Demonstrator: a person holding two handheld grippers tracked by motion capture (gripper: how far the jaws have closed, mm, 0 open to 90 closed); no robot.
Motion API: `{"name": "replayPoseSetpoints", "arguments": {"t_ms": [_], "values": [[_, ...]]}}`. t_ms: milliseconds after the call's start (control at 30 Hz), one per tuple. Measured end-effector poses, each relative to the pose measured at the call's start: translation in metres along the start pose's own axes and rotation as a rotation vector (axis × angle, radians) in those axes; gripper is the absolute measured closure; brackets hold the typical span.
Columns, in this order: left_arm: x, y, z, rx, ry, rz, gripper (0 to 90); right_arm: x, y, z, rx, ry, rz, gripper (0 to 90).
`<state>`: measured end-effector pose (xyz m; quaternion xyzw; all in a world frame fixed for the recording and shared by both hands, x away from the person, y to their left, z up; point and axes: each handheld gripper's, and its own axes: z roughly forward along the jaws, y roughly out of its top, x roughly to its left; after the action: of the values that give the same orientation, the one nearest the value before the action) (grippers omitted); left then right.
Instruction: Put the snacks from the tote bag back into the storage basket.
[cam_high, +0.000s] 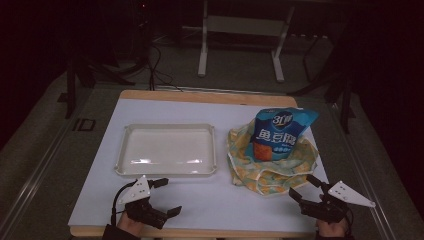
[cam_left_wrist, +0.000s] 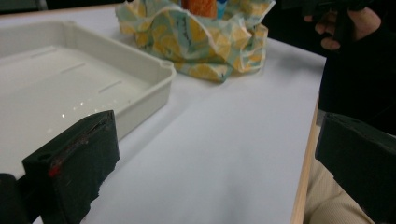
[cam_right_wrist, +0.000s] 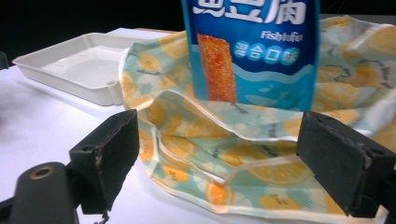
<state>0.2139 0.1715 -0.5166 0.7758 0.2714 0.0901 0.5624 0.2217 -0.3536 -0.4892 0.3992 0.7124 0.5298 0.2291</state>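
Blue snack pouch (cam_high: 280, 134), orange panel; lemon-print teal-yellow cloth bag (cam_high: 270, 167); cream tray (cam_high: 167, 150); white tabletop (cam_high: 225, 200).

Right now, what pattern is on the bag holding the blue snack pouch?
Yellow-orange lemon slices on pale teal, on the fabric bag; clearest in the right gripper view.

You've got an empty white tray (cam_high: 169, 150) at centre-left of the white-topped desk (cam_high: 210, 205), wood edge showing front & back; behind the desk, grey floor w/ a white metal frame (cam_high: 240, 40) & black cables (cam_high: 155, 70); background too dark to read.
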Motion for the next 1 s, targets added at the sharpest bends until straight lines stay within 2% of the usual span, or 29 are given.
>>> {"name": "replayPoseSetpoints", "arguments": {"t_ms": [100,167,233,267,367,433,500,600,633,700,767,833,900,967,1000], "values": [[-0.002,-0.001,0.001,0.032,-0.004,0.016,0.3,-0.005,-0.002,-0.002,0.021,-0.011,0.005,13.2],[-0.001,-0.001,0.001,0.034,-0.009,0.014,0.3,-0.008,-0.004,-0.002,0.043,-0.017,0.01,13.2],[0.0,0.0,0.0,0.039,-0.012,-0.003,0.3,-0.01,-0.004,-0.003,0.069,-0.021,-0.006,13.2],[0.001,0.001,-0.003,0.023,-0.025,-0.018,0.3,-0.01,-0.004,-0.003,0.069,-0.022,-0.007,13.2],[0.001,0.002,-0.004,0.019,-0.023,-0.029,0.3,-0.011,-0.002,-0.004,0.082,-0.011,0.018,13.2],[0.001,0.004,-0.005,0.012,-0.021,-0.045,0.3,-0.01,0.001,-0.006,0.077,-0.01,0.009,13.2],[-0.003,0.007,-0.007,0.014,-0.002,-0.012,0.3,-0.011,0.004,-0.008,0.074,-0.005,0.015,13.2],[-0.005,0.01,-0.007,0.023,-0.014,0.011,0.3,-0.011,0.007,-0.009,0.092,0.0,0.015,13.3],[-0.005,0.01,-0.006,0.024,-0.021,0.002,0.3,-0.009,0.009,-0.01,0.103,-0.013,-0.002,13.2],[-0.003,0.012,-0.004,0.026,-0.044,-0.04,0.3,-0.009,0.01,-0.01,0.1,-0.011,-0.001,13.2],[-0.003,0.013,-0.002,0.028,-0.047,-0.046,0.3,-0.008,0.012,-0.011,0.11,-0.015,-0.014,12.5],[-0.004,0.017,0.0,0.041,-0.055,-0.046,0.3,-0.005,0.016,-0.014,0.091,-0.018,-0.037,12.0],[-0.004,0.021,0.001,0.045,-0.059,-0.048,0.3,-0.005,0.017,-0.014,0.088,-0.021,-0.038,12.0],[-0.004,0.023,0.002,0.042,-0.064,-0.05,0.3,-0.005,0.019,-0.015,0.087,0.004,-0.034,12.0],[-0.004,0.025,0.003,0.044,-0.065,-0.05,0.3,-0.004,0.02,-0.015,0.087,0.0,-0.04,12.0]]}}
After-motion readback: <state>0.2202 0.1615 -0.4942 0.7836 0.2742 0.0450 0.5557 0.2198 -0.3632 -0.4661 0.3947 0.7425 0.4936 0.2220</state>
